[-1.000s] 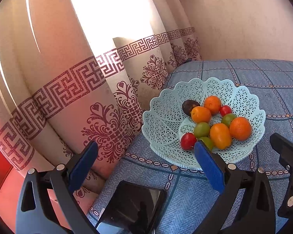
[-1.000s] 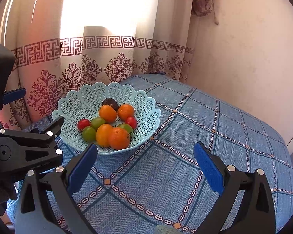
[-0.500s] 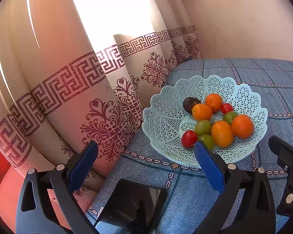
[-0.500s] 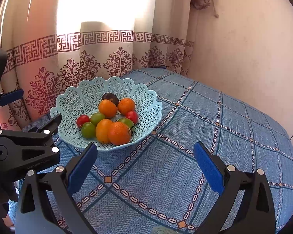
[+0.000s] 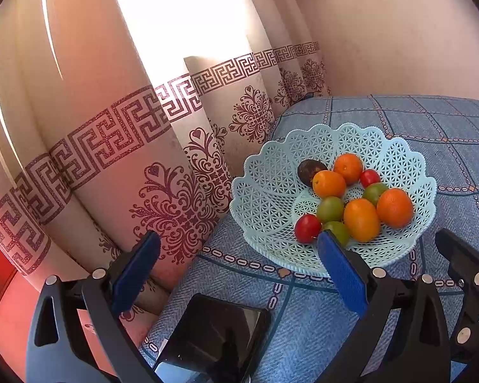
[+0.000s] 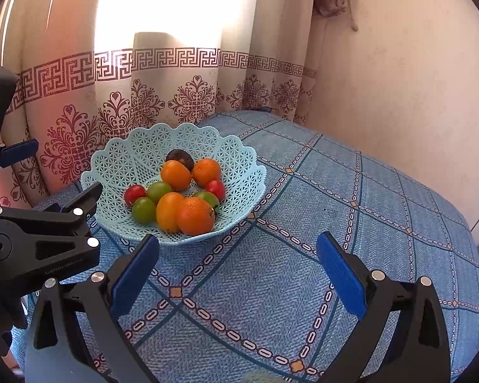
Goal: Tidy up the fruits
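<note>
Fruit in basket [image 6: 239, 159] on tabletop [image 6: 335, 223].
Left gripper [image 5: 238, 258] and right gripper [image 6: 238, 260]: fingers spread wide, empty, near the basket, not touching it.

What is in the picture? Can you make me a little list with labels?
basket: light blue lacy basket on the blue checked tablecloth
fruits in basket: four orange, three green, two small red, one dark
left gripper: open, empty
right gripper: open, empty
behind: patterned curtain
also there: black phone near the table edge
</note>
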Demonstrator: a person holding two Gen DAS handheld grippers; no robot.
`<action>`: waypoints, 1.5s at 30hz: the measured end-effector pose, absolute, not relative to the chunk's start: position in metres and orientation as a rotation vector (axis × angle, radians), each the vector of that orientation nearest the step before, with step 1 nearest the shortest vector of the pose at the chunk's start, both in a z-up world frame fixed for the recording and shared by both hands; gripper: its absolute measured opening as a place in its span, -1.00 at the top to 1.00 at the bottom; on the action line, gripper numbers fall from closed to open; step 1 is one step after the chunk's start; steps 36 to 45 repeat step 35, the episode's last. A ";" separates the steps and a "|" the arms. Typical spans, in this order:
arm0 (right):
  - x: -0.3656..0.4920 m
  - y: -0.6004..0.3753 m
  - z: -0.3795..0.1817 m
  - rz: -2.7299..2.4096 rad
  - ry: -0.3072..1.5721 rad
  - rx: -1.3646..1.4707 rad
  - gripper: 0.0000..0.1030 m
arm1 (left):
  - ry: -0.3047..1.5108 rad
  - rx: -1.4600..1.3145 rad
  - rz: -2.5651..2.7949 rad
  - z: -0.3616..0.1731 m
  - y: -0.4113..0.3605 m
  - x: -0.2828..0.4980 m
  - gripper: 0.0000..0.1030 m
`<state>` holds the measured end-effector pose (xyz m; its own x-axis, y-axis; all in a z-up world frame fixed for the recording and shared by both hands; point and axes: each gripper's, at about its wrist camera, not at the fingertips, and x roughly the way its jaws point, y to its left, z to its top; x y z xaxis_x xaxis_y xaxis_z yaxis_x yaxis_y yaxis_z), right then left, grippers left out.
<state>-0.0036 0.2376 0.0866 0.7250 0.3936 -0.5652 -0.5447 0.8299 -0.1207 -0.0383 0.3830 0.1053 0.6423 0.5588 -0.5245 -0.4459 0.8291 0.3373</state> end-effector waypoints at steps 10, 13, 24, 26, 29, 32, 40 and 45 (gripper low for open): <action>-0.003 0.240 0.084 0.539 0.564 -0.297 -0.90 | 0.661 0.182 0.572 0.105 0.384 -0.037 -0.94; -0.003 0.241 0.083 0.541 0.568 -0.300 -0.90 | 0.660 0.182 0.575 0.105 0.383 -0.038 -0.94; -0.002 0.239 0.083 0.534 0.562 -0.299 -0.90 | 0.657 0.180 0.571 0.107 0.384 -0.040 -0.94; -0.001 0.238 0.084 0.536 0.568 -0.297 -0.90 | 0.656 0.180 0.569 0.107 0.384 -0.040 -0.94; 0.003 0.235 0.084 0.530 0.592 -0.281 -0.90 | 0.650 0.182 0.565 0.110 0.381 -0.041 -0.94; 0.008 0.227 0.084 0.506 0.623 -0.266 -0.90 | 0.639 0.183 0.557 0.114 0.374 -0.041 -0.94; 0.012 0.210 0.082 0.459 0.641 -0.251 -0.90 | 0.627 0.186 0.534 0.119 0.364 -0.040 -0.94; 0.012 0.210 0.082 0.459 0.641 -0.251 -0.90 | 0.627 0.186 0.534 0.119 0.364 -0.040 -0.94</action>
